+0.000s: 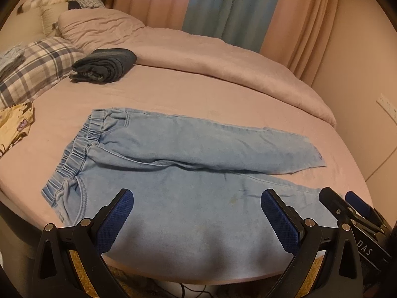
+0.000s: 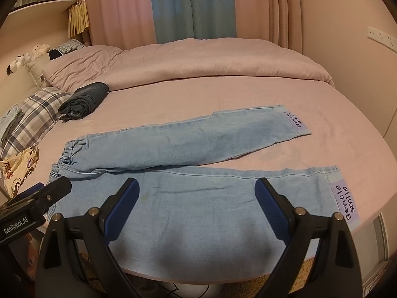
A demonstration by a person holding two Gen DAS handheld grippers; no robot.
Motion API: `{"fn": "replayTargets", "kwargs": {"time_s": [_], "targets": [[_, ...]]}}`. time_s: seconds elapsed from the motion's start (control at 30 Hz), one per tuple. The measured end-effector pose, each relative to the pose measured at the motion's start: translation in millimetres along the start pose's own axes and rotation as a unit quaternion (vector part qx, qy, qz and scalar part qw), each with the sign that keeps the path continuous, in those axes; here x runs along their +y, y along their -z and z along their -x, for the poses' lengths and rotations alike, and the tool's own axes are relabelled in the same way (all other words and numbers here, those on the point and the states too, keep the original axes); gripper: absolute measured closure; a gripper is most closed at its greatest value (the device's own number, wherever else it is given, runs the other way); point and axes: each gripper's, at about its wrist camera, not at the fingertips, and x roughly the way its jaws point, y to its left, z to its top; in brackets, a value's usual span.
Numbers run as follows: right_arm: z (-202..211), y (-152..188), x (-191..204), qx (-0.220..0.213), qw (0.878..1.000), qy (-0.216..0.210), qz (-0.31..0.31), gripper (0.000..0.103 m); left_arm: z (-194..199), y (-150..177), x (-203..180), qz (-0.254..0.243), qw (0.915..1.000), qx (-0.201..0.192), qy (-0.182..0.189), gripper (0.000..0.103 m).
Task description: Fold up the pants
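The light blue jeans (image 1: 178,164) lay flat and spread out on the pink bed (image 1: 173,89), not folded at all yet, while the left gripper (image 1: 197,219) and right gripper (image 2: 197,211) waited wide open, holding nothing.

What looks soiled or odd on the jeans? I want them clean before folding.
The light blue denim pants show a small yellowish-green stain on the near leg, towards the waistband; nothing else stands out.
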Motion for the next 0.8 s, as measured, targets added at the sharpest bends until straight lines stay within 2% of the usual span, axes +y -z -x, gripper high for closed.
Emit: {"fn": "replayTargets", "kwargs": {"time_s": [0.8], "targets": [[-6, 3, -8, 0.01, 1.0, -0.001, -0.01, 0.008, -11, 7, -4, -0.014, 0.9997, 0.019, -0.009, 0.0]]}}
